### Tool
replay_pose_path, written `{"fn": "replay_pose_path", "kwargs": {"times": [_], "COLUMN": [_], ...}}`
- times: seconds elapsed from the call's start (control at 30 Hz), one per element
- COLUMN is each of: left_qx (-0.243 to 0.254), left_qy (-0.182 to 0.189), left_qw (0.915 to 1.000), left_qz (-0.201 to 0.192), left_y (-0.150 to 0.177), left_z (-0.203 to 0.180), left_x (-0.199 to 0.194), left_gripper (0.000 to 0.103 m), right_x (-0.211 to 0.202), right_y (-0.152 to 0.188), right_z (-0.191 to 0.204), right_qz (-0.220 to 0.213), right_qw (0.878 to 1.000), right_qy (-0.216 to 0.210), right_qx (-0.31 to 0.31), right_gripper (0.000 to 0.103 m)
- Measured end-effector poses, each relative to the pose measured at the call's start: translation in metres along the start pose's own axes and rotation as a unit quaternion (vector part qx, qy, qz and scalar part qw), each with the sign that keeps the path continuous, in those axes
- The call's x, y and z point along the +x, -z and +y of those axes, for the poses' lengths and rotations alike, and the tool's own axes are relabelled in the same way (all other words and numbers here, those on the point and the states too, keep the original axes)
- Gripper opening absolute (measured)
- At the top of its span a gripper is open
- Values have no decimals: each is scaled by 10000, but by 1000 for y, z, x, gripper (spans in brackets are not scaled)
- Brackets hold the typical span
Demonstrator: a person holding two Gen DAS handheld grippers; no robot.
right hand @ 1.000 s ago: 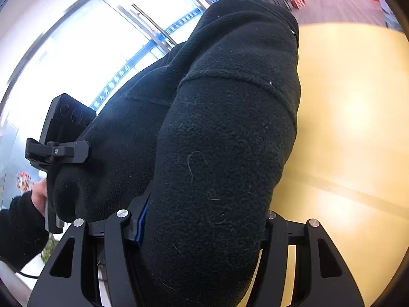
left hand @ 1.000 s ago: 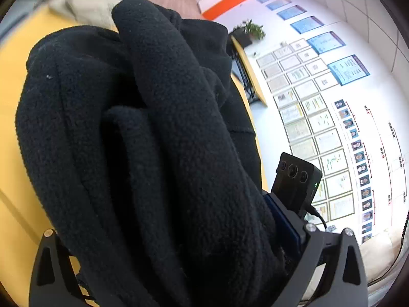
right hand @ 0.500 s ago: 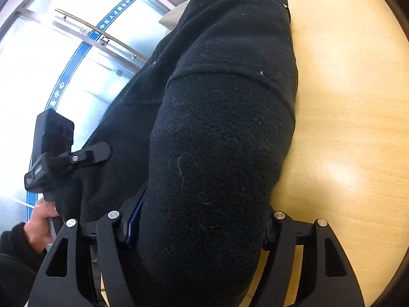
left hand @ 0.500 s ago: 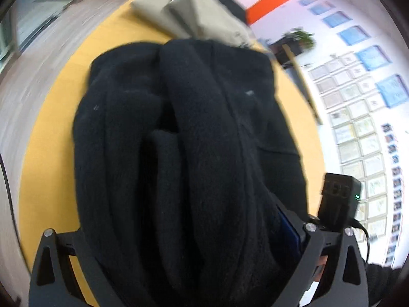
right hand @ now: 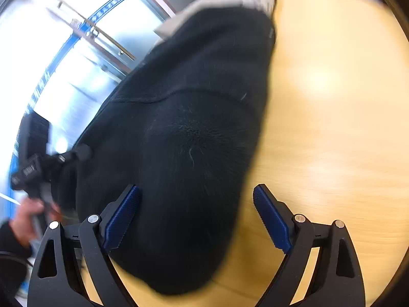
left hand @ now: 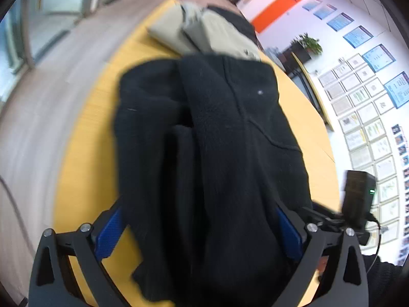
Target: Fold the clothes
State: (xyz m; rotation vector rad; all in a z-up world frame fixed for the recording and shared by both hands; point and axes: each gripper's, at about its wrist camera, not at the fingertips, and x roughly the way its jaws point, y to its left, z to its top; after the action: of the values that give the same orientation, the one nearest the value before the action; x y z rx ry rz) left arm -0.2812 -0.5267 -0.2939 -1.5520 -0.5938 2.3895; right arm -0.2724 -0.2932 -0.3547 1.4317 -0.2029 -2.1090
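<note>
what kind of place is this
Probably an office or public service lobby: framed notices cover the wall, glass doors carry a blue stripe, and potted plants stand beyond the wooden table.

A yellow wooden desk (left hand: 84, 153) fills mid-frame. A black fleece (left hand: 217, 140) lies on it; beige folded clothes (left hand: 204, 33) sit at the upper centre.

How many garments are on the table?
At least 3: black fleece between both grippers; beige garment behind it; dark one behind that. More may be hidden.
</note>
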Motion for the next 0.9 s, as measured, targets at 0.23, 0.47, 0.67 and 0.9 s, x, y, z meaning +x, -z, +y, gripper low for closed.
{"fn": "replay_pose_path", "kwargs": {"times": [0.23, 0.47, 0.67, 0.9], "left_qx": [494, 841, 1238, 1405], "left_qy": [-1297, -2178, -2445, -2124], "left_qw": [9777, 9329, 9102, 9199], "left_qz": [-1578, -2741, -3104, -2982], "left_y": [95, 159, 229, 257], "left_z": [-69, -262, -409, -521], "left_x": [-224, -321, -345, -337], "left_gripper": [103, 103, 103, 103], "right_x": [-162, -336, -465, -558], "right_y": [19, 37, 66, 98], "right_z": [-33, 18, 44, 43], "right_qz": [-402, -1513, -2120, -2513], "right_qw": [9794, 9665, 9499, 9334], "right_qy": [1653, 1821, 2013, 2426], "right_qx": [-1092, -990, -1106, -825], "right_gripper": [96, 101, 103, 103]}}
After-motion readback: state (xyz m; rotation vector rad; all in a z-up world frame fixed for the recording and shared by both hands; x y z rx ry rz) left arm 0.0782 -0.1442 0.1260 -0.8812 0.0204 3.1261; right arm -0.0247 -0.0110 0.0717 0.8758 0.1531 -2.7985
